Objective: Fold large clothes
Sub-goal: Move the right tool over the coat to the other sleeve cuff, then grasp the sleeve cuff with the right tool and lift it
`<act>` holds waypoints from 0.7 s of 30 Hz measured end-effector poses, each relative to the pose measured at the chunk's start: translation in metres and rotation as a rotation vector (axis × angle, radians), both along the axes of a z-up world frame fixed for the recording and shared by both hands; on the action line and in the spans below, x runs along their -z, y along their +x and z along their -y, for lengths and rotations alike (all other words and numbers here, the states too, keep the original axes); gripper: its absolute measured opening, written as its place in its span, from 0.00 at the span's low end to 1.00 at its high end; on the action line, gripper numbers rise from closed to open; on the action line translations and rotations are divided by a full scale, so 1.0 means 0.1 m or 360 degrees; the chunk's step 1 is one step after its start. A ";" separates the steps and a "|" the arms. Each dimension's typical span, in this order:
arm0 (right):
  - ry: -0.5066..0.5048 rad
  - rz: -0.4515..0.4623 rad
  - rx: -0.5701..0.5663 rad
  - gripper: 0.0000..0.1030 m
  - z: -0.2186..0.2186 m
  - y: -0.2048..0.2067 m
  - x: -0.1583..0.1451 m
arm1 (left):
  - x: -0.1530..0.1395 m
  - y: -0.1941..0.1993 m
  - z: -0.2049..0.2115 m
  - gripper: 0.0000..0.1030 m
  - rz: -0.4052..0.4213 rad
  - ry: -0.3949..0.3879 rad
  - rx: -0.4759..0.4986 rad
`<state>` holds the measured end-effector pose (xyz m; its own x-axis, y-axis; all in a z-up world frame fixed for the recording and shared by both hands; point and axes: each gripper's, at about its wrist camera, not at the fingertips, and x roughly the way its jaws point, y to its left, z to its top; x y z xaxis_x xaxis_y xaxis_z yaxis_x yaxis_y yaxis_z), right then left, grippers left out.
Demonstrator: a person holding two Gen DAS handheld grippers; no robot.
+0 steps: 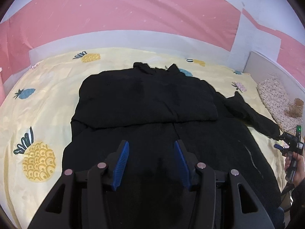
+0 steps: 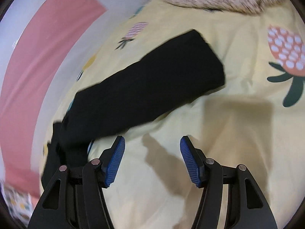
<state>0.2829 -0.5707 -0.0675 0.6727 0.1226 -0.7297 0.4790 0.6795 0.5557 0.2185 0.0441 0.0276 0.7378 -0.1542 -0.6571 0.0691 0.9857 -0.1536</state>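
My left wrist camera looks forward and downward between my left gripper (image 1: 151, 164), from above the near edge of the black garment (image 1: 152, 103), taking in the whole yellow bedsheet (image 1: 43, 87), the pink wall (image 1: 122, 13) behind, and, at its right edge, my right gripper (image 1: 286, 145). My right wrist camera looks down between my right gripper's fingers (image 2: 152, 160), close over the sheet (image 2: 238, 126) and facing the garment's outstretched sleeve (image 2: 148, 84), with motion blur. Both views share that sleeve (image 1: 251, 114) and the surrounding sheet.
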 end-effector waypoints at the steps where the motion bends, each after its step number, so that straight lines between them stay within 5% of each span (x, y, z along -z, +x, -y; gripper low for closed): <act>1: 0.0036 0.0004 0.0043 0.59 0.09 0.04 0.05 | 0.03 0.03 -0.01 0.50 -0.0011 -0.0001 -0.0007; 9: 0.0100 0.0077 0.0266 0.57 0.49 0.32 0.18 | 0.29 0.22 -0.12 0.50 -0.0098 -0.0006 -0.0052; 13: 0.0000 0.0030 0.0289 0.30 0.49 0.43 0.05 | 0.33 0.25 -0.17 0.50 -0.0104 -0.0016 -0.0065; 21: -0.0277 0.0375 0.0083 0.27 -0.04 0.53 -1.16 | 0.33 0.23 -0.39 0.50 -0.0080 -0.0083 -0.0133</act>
